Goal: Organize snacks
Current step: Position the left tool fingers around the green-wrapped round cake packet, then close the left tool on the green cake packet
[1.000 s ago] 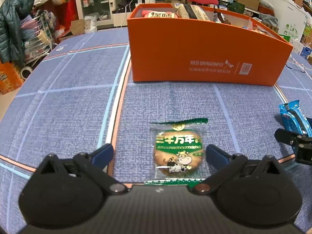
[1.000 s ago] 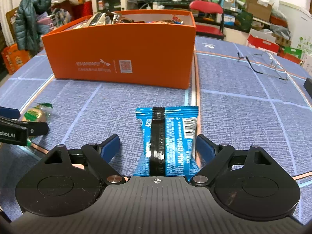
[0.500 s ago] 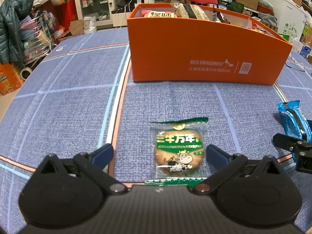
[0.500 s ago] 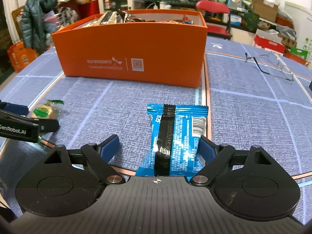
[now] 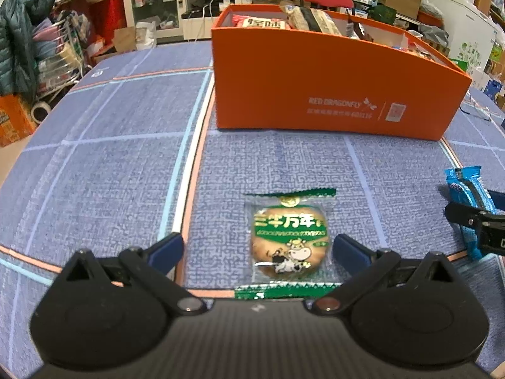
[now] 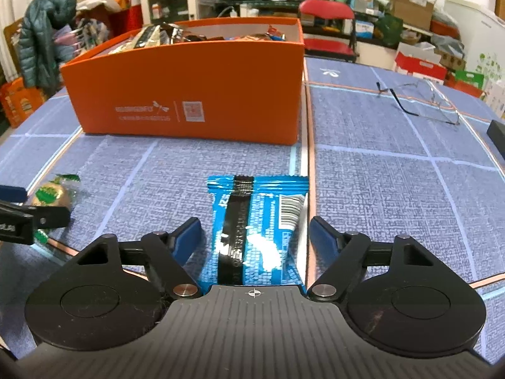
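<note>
The orange box (image 6: 195, 94) is already heaped with snacks, so most of the sorting looks done, and two packets are left out on the blue cloth (image 5: 110, 158). The left gripper (image 5: 257, 248) is spread wide around the green biscuit (image 5: 290, 243), touching nothing yet. The right gripper (image 6: 255, 235) straddles the blue packet (image 6: 258, 221), jaws wide, no squeeze. Both snacks lie flat, well short of the box: two grabs and two drops to go.

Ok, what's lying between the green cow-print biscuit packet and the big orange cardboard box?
Nothing: in the left wrist view only bare blue woven tablecloth separates the green cow-print biscuit packet from the orange cardboard box.
</note>
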A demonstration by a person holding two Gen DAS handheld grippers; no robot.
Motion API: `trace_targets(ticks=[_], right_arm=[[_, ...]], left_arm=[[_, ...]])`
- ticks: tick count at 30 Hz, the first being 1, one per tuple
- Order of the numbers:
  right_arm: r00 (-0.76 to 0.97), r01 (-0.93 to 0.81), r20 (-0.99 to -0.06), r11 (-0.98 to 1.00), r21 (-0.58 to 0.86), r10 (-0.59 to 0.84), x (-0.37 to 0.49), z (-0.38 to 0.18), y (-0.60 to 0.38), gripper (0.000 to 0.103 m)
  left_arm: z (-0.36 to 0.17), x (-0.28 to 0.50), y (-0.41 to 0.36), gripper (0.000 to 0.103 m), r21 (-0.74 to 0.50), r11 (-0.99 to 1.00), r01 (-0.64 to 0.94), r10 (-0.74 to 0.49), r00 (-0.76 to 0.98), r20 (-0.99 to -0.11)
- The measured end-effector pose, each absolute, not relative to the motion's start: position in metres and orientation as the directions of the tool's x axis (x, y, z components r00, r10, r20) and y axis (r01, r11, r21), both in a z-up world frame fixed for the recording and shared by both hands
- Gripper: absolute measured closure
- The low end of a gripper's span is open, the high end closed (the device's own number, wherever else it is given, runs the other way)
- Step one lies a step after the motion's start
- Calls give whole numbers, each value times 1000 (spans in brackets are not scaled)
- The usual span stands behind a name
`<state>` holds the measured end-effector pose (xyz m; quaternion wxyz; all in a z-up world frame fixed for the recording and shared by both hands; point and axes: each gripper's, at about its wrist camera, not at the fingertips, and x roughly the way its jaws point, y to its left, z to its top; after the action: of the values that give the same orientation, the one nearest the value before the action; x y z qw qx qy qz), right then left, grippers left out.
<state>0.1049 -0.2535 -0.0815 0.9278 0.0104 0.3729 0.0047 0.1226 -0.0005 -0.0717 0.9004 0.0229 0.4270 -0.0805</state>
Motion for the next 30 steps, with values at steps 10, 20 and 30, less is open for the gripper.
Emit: trace_targets(ticks=[10, 20, 30], right_arm=[[721, -8, -692, 1000, 23, 21, 107, -82, -253, 36], [720, -13, -694, 1000, 7, 15, 107, -83, -249, 36], [720, -6, -694, 1000, 2, 6, 105, -83, -247, 33]], left_arm=[[-70, 122, 2, 1, -57, 988, 142, -135, 628, -767], [-71, 120, -13, 1, -45, 983, 180, -150, 627, -764], [-72, 119, -12, 1, -33, 984, 173, -136, 629, -765]])
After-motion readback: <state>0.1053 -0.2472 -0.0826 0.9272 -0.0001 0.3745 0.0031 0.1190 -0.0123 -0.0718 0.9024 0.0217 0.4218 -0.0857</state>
